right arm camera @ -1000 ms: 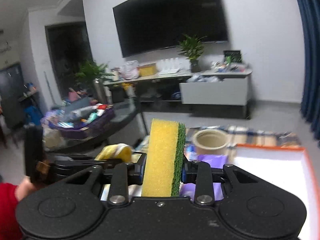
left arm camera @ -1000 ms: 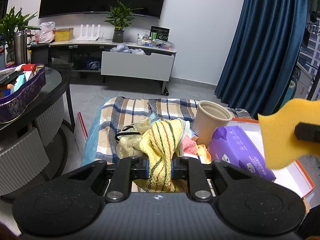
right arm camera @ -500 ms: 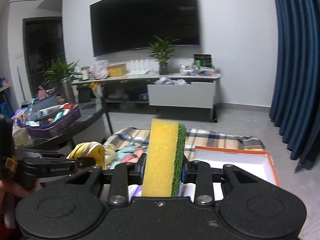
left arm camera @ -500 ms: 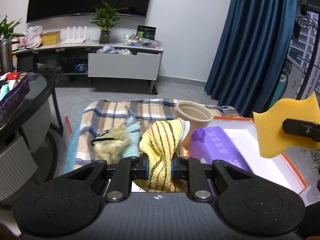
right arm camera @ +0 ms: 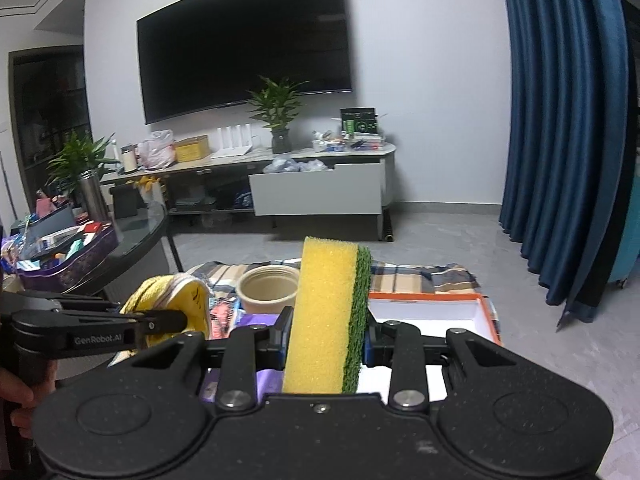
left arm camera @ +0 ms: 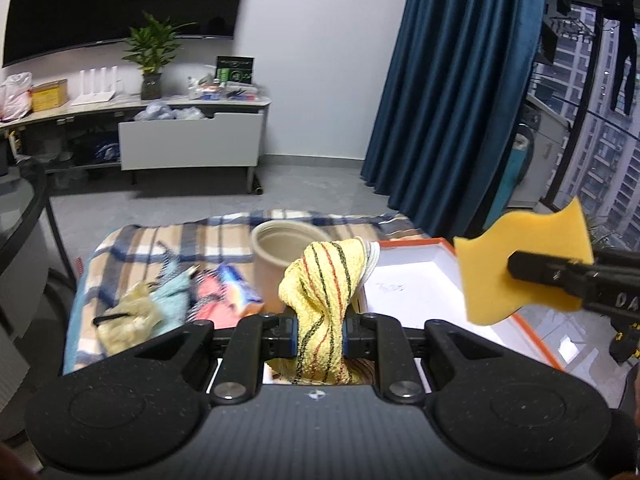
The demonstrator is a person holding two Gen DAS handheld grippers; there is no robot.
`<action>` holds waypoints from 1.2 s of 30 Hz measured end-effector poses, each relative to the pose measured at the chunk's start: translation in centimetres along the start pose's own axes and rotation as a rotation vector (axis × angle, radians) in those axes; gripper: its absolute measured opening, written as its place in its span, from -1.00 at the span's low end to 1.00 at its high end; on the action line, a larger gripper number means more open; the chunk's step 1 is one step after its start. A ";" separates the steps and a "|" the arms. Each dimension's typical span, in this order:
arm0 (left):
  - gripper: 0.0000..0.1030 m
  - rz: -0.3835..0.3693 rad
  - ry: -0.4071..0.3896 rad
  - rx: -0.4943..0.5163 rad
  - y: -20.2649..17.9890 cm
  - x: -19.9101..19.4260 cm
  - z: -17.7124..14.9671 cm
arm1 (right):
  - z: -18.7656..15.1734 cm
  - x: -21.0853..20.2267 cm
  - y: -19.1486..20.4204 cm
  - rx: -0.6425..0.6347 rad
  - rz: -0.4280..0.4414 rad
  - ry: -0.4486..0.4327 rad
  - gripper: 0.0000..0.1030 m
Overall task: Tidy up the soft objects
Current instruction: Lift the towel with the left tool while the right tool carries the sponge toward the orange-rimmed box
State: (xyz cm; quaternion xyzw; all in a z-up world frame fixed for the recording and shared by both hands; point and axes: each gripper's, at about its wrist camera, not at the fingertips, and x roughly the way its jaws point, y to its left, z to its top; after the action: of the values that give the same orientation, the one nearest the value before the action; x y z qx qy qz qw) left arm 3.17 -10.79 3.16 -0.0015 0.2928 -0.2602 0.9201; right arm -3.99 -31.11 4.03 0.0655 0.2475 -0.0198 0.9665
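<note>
The left gripper [left arm camera: 319, 330] is clamped on a yellow striped cloth [left arm camera: 324, 280], its jaws pinching the bunched middle so that the top flops over toward the far side and the tail hangs below the fingers; the right gripper [right arm camera: 326, 336] is closed on a yellow sponge [right arm camera: 326, 316] with a green scouring face, squeezing it across its thickness. Both are held in the air above the near part of the plaid blanket [left arm camera: 192, 236], just short of the white box with the orange rim [left arm camera: 416, 280], which lies to the right of the beige cup [left arm camera: 280, 256]. The cloth looks light and limp: it will sag and drape whichever way it is tipped, so a pinch at a gathered fold, as here, seems the sound place to hold it, and it has no fixed long axis beyond the vertical hang from the jaws. The sponge is light and springy, probably dented a little by the pads, and should recover once let go. Its long axis stands nearly upright and leans slightly away from the right wrist camera, green face turned to the right; in the left wrist view its broad yellow face shows side-on, with wavy edges. More soft items, among them a pale blue cloth [left arm camera: 174, 298], lie loose on the blanket.
</note>
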 end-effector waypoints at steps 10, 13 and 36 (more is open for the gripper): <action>-0.62 -0.051 0.013 0.001 -2.7 2.5 1.2 | -0.3 1.0 -2.3 0.030 -0.041 0.028 -0.24; -0.62 -0.058 0.022 0.002 -3.2 3.1 1.4 | -0.2 1.4 -3.0 0.033 -0.055 0.035 -0.24; -0.61 -0.004 0.157 -0.004 -5.5 8.7 2.5 | 0.3 7.6 -5.5 0.030 -0.101 0.132 -0.23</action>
State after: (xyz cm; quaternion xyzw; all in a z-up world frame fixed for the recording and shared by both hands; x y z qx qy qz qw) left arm 7.95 -20.11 1.40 0.0164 0.3644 -0.2610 0.8938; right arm 2.46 -36.69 -0.02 0.0687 0.3131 -0.0679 0.9448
